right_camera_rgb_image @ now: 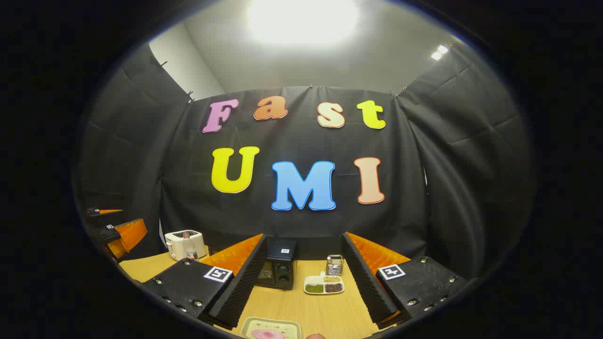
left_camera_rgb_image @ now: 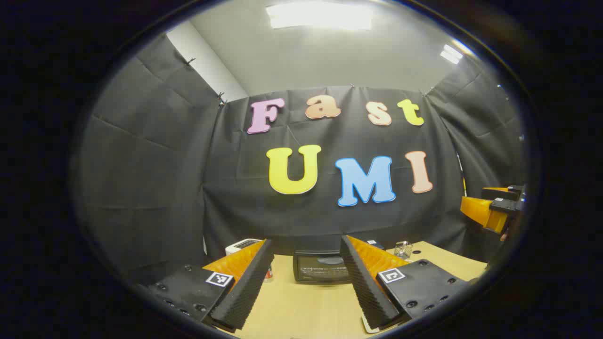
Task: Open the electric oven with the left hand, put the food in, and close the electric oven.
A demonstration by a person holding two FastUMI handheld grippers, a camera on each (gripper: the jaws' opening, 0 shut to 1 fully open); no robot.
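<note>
Overhead, both grippers, left and right, hung spread and empty above the table, the oven closed ahead, awaiting the left's reach for its door, the food waiting below.

One oven, one toaster, one bottle, one sectioned dish, one tray.

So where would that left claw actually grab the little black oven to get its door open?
Likely at the top edge of the oven door, coming straight in from the front. In the left gripper view the shut door faces the open left gripper, with clear table between them. Any handle is too small to make out; a door like this usually swings down from the top.
</note>
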